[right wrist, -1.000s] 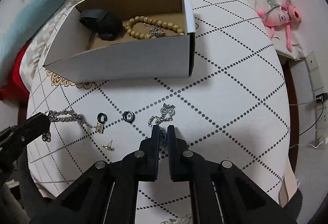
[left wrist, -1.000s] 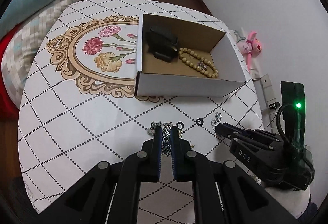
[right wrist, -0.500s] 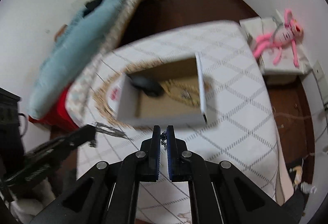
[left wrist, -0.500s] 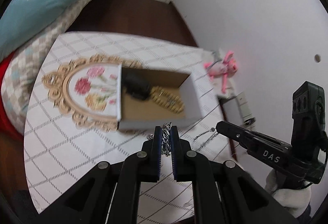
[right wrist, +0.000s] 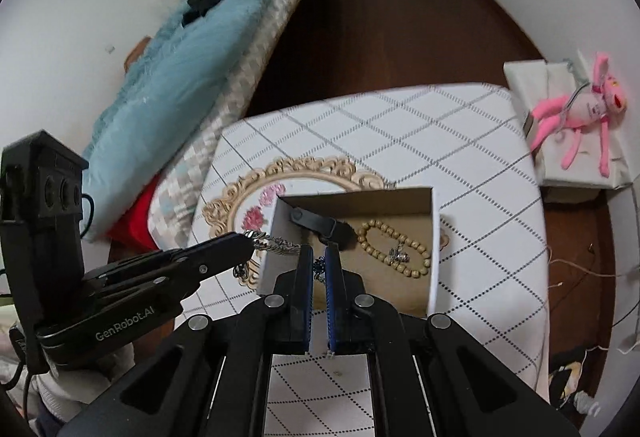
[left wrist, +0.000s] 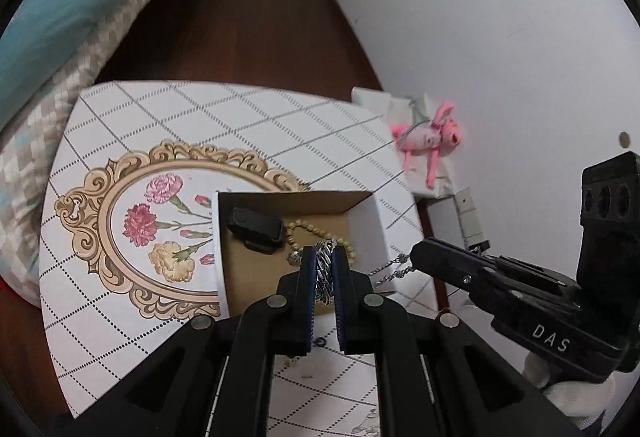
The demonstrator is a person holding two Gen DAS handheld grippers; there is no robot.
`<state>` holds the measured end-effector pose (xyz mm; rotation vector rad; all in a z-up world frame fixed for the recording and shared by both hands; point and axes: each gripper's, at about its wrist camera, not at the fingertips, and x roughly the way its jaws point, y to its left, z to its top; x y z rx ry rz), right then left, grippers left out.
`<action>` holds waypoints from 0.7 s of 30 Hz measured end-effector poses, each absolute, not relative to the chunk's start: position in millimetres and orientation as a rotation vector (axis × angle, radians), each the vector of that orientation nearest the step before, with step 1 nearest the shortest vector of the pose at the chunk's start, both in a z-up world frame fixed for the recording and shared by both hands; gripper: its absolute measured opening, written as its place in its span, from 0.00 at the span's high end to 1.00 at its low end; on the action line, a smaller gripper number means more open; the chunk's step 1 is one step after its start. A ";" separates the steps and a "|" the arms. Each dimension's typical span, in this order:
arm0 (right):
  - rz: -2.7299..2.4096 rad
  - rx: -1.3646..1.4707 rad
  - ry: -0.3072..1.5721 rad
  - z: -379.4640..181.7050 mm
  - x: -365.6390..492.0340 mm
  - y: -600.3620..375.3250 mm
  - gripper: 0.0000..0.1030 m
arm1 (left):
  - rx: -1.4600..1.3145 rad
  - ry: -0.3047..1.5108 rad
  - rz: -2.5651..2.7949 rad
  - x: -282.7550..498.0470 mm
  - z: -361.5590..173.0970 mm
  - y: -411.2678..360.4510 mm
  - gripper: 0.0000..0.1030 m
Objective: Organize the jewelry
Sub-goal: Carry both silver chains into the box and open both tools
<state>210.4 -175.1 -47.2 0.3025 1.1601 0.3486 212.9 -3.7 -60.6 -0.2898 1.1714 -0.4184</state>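
My left gripper (left wrist: 323,257) is shut on a thick silver chain bracelet (left wrist: 323,269) and holds it high above the open cardboard box (left wrist: 368,213). It also shows in the right wrist view (right wrist: 244,245), the chain (right wrist: 276,245) hanging from its tip. My right gripper (right wrist: 319,257) is shut on a thin silver chain (right wrist: 319,269), which shows in the left wrist view (left wrist: 390,271) hanging from its tip (left wrist: 418,257). The box (right wrist: 434,237) holds a wooden bead bracelet (right wrist: 394,249) and a black item (right wrist: 324,227).
The round table (left wrist: 120,337) has a white diamond-pattern cloth with a floral oval print (left wrist: 160,221). A small black ring (left wrist: 320,341) lies on it near the front. A bed (right wrist: 180,69) is at the left. A pink plush toy (right wrist: 576,117) lies at the right.
Both grippers have lifted their chains off the table and risen high above it. The box now looks smaller and sits under the fingertips.
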 end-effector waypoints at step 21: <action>0.314 0.295 1.388 -125.9 251.3 -165.2 0.64 | -0.204 1.257 -0.147 238.1 -99.3 16.9 0.31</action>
